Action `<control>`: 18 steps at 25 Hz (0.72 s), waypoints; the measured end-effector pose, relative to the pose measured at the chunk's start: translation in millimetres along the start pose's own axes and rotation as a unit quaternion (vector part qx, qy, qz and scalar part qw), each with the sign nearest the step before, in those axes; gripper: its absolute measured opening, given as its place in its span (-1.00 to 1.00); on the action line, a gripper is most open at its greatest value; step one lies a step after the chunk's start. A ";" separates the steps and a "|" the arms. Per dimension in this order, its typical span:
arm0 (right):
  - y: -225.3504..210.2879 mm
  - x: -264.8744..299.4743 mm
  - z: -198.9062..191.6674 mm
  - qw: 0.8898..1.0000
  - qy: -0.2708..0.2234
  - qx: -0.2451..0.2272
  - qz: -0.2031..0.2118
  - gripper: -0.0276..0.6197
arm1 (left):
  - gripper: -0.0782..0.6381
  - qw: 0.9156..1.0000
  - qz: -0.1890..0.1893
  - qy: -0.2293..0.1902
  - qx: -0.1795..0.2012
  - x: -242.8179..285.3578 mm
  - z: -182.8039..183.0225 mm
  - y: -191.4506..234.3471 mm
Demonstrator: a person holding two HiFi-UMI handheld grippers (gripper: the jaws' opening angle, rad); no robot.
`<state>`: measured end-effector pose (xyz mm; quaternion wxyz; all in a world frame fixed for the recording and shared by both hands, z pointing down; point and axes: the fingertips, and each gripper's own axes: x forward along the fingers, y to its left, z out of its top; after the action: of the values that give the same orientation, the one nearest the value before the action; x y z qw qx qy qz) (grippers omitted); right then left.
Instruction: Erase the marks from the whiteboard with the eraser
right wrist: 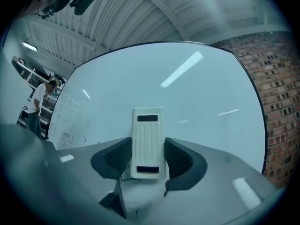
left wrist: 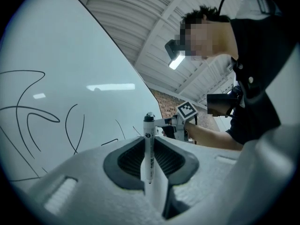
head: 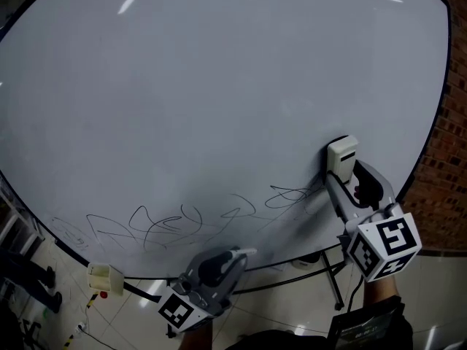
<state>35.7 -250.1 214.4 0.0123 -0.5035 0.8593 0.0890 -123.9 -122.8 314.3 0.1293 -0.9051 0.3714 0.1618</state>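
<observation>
Left tongs (left wrist: 150, 161) clamp a marker (left wrist: 149, 135); right tongs (right wrist: 149, 156) pinch the eraser (right wrist: 149, 135) at the whiteboard (head: 219, 86).

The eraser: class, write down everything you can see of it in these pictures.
The eraser is a cream, oblong block of what looks like plastic, its back ribbed lengthwise with a dark rectangular patch near each end. The right tool is shut on its long sides. It seems to press flat against the whiteboard, just right of the scribbled marks.
</observation>
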 end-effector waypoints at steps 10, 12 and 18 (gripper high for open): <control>4.5 -2.9 -51.1 0.999 0.030 -0.006 -0.017 -0.22 | -0.60 1.000 -0.001 0.005 -0.004 2.0 -6.0 4.1; 5.7 -7.4 -86.5 0.998 0.054 0.012 -0.011 -0.22 | -0.60 1.000 -0.005 0.007 -0.006 4.7 -7.8 3.6; 13.5 -22.4 -210.7 0.987 0.149 0.059 -0.004 -0.22 | -0.60 1.000 -0.019 0.011 -0.010 12.0 -10.5 0.2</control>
<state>49.5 -259.2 426.0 -0.0860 -0.5132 0.8532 -0.0376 -113.9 -134.2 319.3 0.1188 -0.9149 0.3541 0.1528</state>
